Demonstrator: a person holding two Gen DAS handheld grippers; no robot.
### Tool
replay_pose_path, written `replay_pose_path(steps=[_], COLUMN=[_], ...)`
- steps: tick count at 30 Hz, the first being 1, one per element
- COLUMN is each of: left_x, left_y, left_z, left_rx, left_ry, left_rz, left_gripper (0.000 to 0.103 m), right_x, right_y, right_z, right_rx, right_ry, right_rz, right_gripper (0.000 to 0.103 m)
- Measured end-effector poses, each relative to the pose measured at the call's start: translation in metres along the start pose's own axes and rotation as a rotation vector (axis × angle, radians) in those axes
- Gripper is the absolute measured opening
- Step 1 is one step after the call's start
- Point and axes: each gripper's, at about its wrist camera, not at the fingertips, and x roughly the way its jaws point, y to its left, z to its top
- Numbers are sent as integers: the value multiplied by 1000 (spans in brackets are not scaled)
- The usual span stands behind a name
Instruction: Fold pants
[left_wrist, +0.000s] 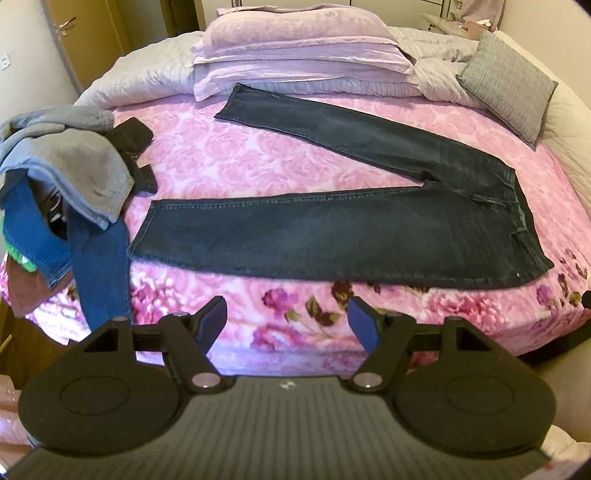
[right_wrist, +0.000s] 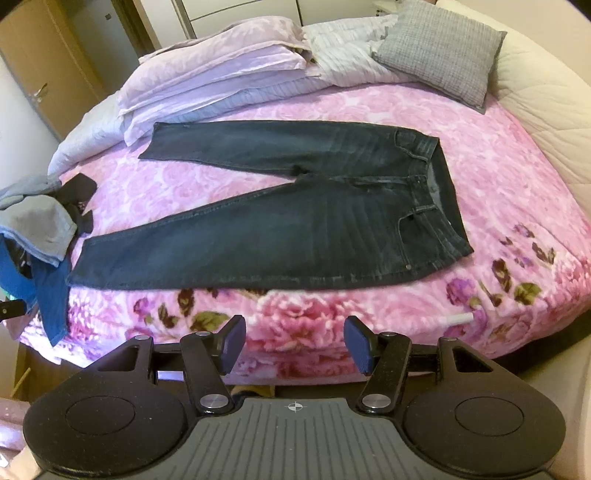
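jeans (left_wrist: 332, 229): dark, flat on pink floral blanket (left_wrist: 229, 162), legs spread in a v toward the left, waistband right, near leg along the near bed edge
left gripper (left_wrist: 288, 321): jaws wide, nothing between, over near bed edge, apart from jeans
right gripper (right_wrist: 295, 341): jaws wide, nothing between, off the jeans
clothes pile (left_wrist: 62, 184): left edge, just beside near leg hem
pillows (left_wrist: 295, 48): far side
grey cushion (left_wrist: 509, 85): far right
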Motion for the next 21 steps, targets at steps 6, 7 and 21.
replay_pose_path(steps=[6,7,21], left_x=[44,50,171], left_y=[-2,-2,-2], left_z=[61,73,224], left_rx=[44,55,247], left_ry=[-3,-9,-62], left_rz=[-38,-52,-195], left_gripper=[69,69,75], right_x=[25,28,85], right_y=[-1,-1,-25], right_z=[41,50,154], right_rx=[11,12,213], right_ry=[-19,-27,-133], right_rz=[-6,-12,-134], right_gripper=[56,56,56])
